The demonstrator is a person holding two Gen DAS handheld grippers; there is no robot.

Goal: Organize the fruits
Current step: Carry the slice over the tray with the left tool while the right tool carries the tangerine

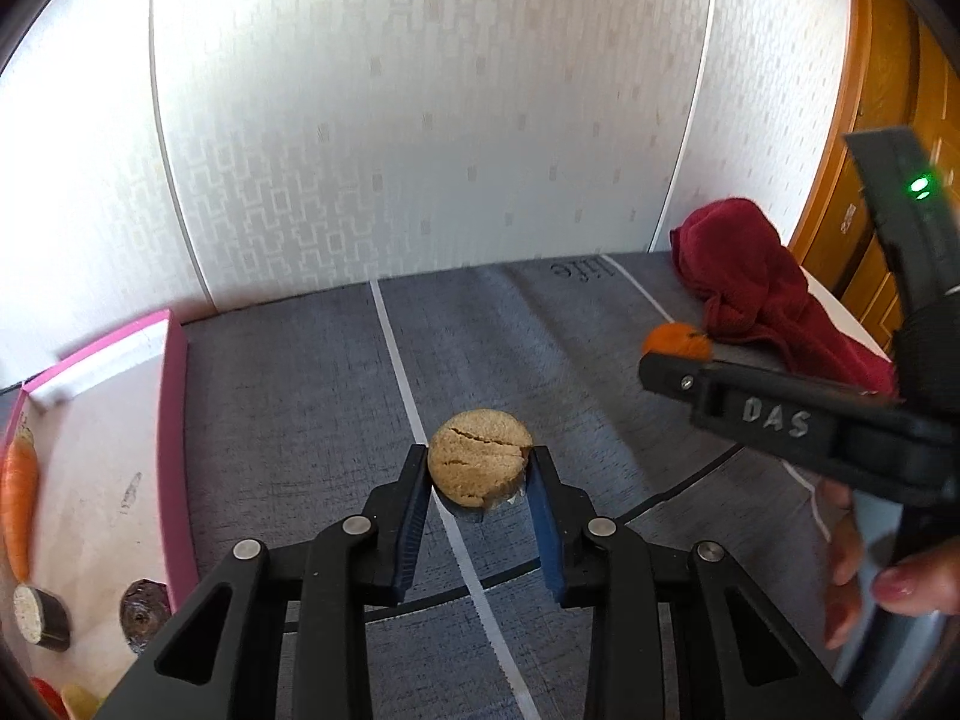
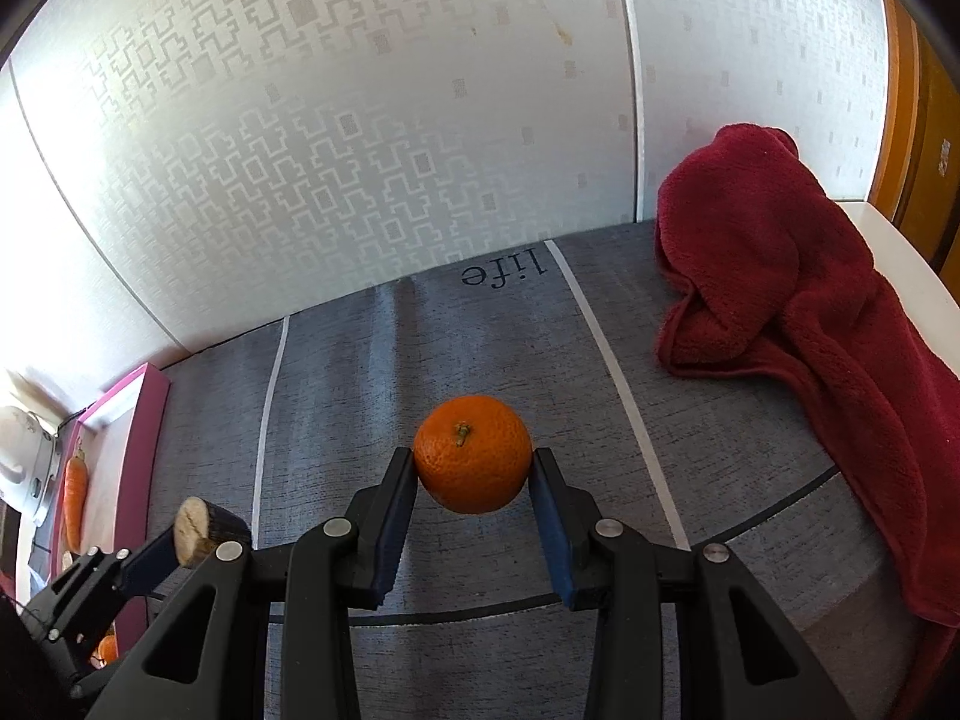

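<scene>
My left gripper [image 1: 479, 468] is shut on a round piece with a tan cut face and dark skin [image 1: 479, 457], held above the grey mat. It also shows in the right wrist view [image 2: 198, 531] at the lower left. My right gripper [image 2: 473, 468] is shut on an orange mandarin [image 2: 473, 453], held above the mat. The mandarin shows in the left wrist view [image 1: 678, 341] at the right, behind the right gripper's finger. A pink-rimmed tray [image 1: 174, 420] at the left holds a carrot [image 1: 18, 498], a similar cut piece [image 1: 39, 615] and a dark round item [image 1: 141, 612].
A grey mat [image 2: 480, 330] covers the table, with the word "life" near the wall. A crumpled dark red towel [image 2: 780, 300] lies at the right. Patterned wall panels stand close behind. A wooden door is at the far right.
</scene>
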